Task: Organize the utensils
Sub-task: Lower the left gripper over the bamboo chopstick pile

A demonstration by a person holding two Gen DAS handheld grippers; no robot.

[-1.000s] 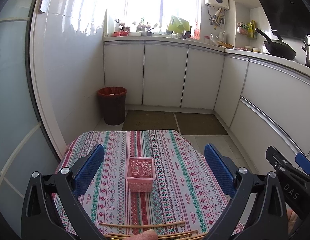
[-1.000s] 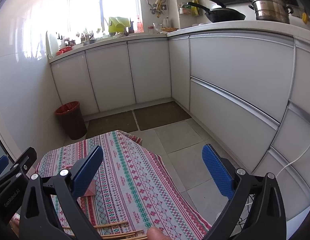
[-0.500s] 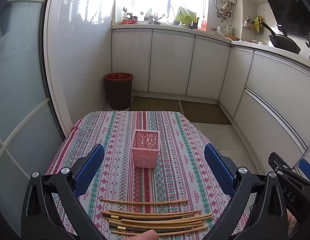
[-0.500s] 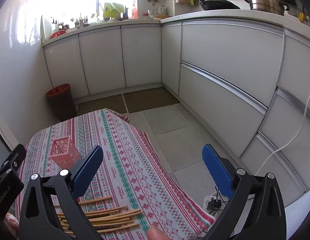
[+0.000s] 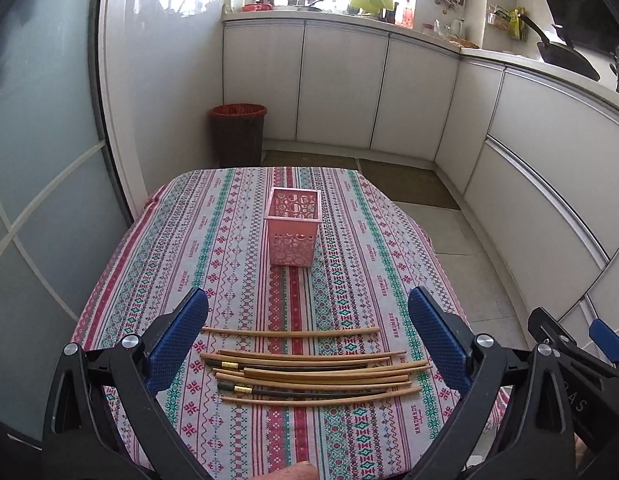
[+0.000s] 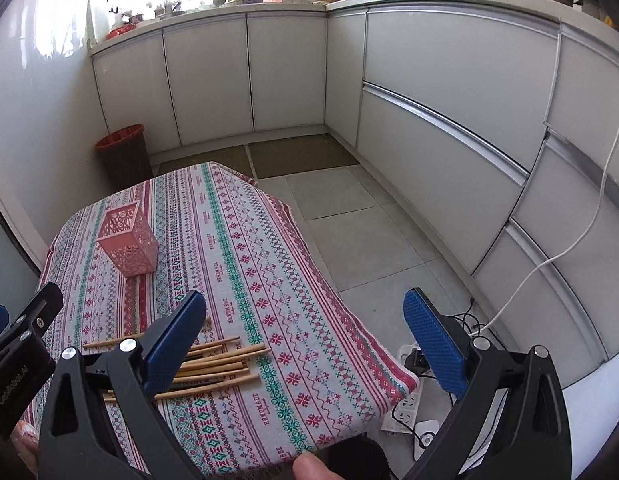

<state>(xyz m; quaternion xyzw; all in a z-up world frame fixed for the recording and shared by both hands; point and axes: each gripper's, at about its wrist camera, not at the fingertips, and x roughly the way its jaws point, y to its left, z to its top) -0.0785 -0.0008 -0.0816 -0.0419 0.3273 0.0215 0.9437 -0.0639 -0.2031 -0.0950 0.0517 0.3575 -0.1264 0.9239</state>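
Note:
Several bamboo and dark chopsticks (image 5: 313, 372) lie side by side across the near part of a patterned tablecloth (image 5: 237, 240); the right wrist view shows the chopsticks (image 6: 217, 364) partly behind a finger. A pink perforated square holder (image 5: 293, 236) stands upright mid-table, empty as far as I can see, and the holder (image 6: 127, 242) appears at the left in the right wrist view. My left gripper (image 5: 307, 340) hangs open above the chopsticks, holding nothing. My right gripper (image 6: 303, 338) is open too, over the table's right edge.
A dark bin (image 5: 237, 134) with a red liner stands on the floor beyond the table. White cabinets (image 6: 429, 92) run along the back and right. A power strip (image 6: 409, 408) and cables lie on the floor by the table's right corner. A glass door (image 5: 37, 160) is at left.
Both grippers have risen and tipped downward, so the whole row of chopsticks and more of the table now shows. Both stay open.

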